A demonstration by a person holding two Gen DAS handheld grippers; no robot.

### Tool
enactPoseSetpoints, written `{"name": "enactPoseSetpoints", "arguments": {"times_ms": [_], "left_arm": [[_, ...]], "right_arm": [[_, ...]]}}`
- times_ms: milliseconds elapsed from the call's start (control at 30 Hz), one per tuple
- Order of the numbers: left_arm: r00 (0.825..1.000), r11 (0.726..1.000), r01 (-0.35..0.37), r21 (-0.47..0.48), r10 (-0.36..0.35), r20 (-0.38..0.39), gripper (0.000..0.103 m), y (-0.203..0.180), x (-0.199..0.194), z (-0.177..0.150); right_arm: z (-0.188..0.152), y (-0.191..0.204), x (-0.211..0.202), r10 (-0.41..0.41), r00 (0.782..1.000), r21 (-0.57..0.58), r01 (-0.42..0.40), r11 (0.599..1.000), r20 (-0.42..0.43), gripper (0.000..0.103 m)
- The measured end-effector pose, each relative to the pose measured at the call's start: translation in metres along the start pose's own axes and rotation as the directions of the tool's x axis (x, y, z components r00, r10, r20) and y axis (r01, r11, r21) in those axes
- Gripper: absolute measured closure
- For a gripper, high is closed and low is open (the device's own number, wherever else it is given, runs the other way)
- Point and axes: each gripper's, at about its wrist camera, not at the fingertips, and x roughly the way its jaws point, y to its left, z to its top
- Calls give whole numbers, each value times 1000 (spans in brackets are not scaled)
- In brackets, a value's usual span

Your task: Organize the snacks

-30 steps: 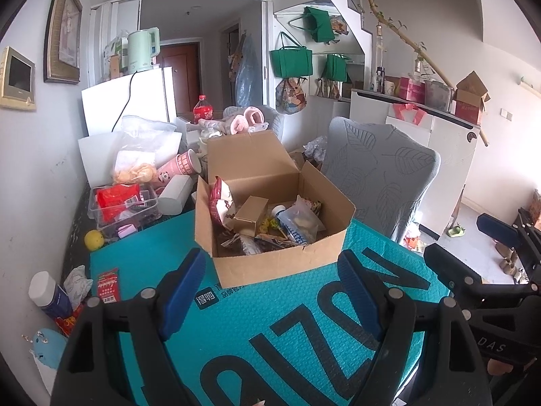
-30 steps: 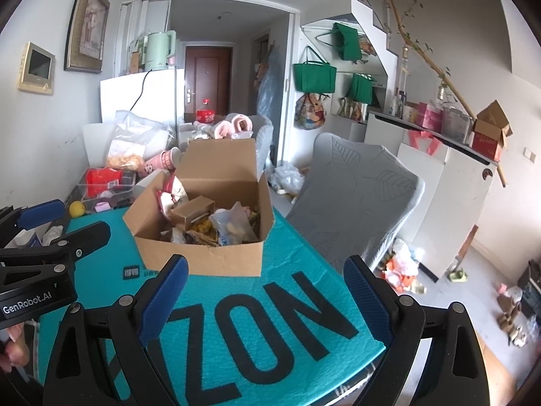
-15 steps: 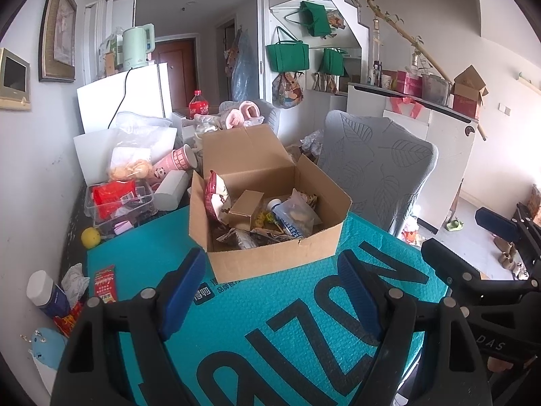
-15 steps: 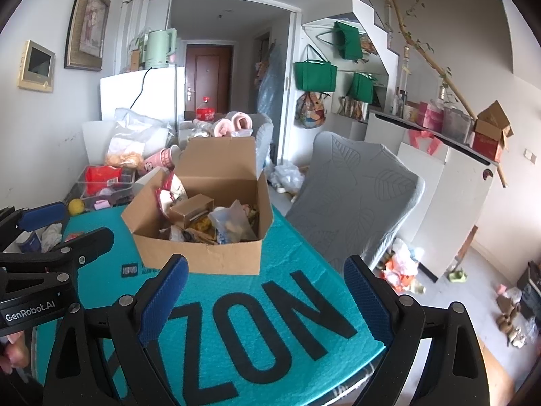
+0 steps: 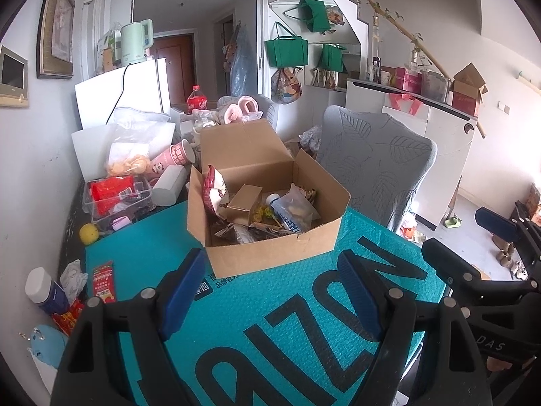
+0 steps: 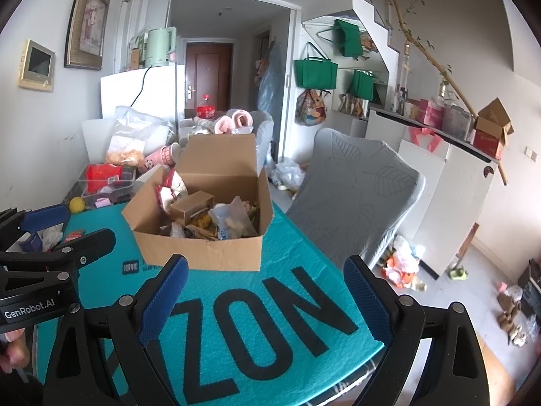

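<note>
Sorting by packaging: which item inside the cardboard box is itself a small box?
The small brown carton mid-box; everything around it is bags, like the red-and-white bag and clear bag.

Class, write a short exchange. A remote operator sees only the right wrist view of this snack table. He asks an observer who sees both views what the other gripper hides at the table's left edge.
Operator: The left gripper blocks my view of the table's left edge. What stands there?
Observer: A bottle with a white cap stands upright at the edge, next to a crumpled tissue.
Operator: I see only a sliver of red near it. What is that?
Observer: A red packet lies flat on the teal mat, left of the cardboard box and not touching it.
</note>
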Motion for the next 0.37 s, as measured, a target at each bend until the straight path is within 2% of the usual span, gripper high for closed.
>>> {"name": "enactPoseSetpoints", "arguments": {"times_ms": [200,367], "left_arm": [[1000,1000,26,-9,-27,-16,23,1,3,0],[1000,1000,21,-7,-21,-12,23,2,4,-1]], "right_arm": [[-1,1,1,2,1000,-7,-2,1000,-5,9],[-1,2,1,3,1000,-8,-3,1000,-7,9]]}}
